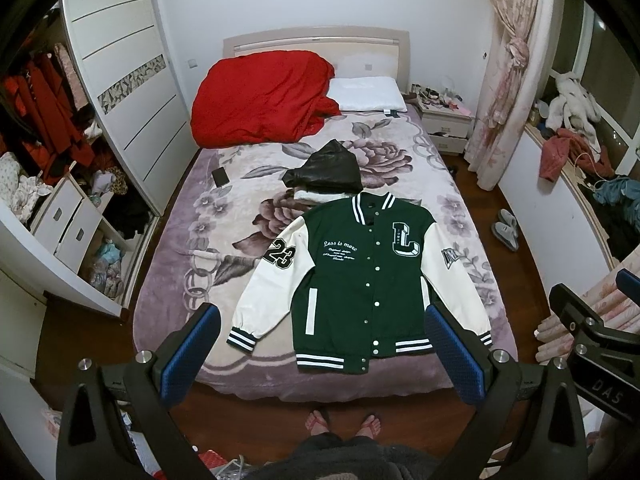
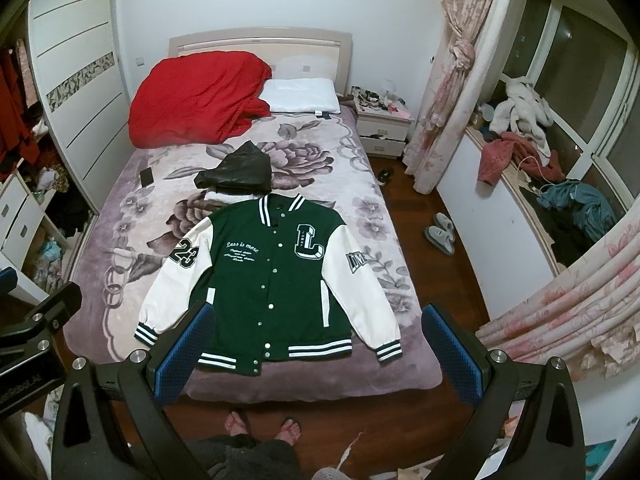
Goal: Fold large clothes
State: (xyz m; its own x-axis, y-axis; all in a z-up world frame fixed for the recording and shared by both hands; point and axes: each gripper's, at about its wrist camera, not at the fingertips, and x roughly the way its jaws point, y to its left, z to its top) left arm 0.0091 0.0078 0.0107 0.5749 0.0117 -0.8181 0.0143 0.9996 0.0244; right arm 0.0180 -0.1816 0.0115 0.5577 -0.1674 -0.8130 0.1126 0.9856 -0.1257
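Observation:
A green varsity jacket point(image 1: 360, 280) point(image 2: 264, 272) with white sleeves lies flat, front up and buttoned, on the near half of the bed point(image 1: 168, 280) point(image 2: 120, 240). Its sleeves spread out to both sides. My left gripper point(image 1: 324, 344) hangs open high above the bed's foot, holding nothing. Equally wide open is my right gripper point(image 2: 316, 344), held beside the left one and well above the jacket's hem. Just past the collar, a black garment point(image 1: 324, 168) point(image 2: 236, 172) rests on a folded white piece.
A red quilt point(image 1: 260, 96) and white pillow point(image 1: 366, 94) lie at the headboard. A dark phone point(image 1: 221, 177) is on the blanket. An open wardrobe point(image 1: 60, 160) stands left, slippers point(image 1: 505, 229) on the floor right. The person's feet point(image 1: 344, 424) are at the bed's foot.

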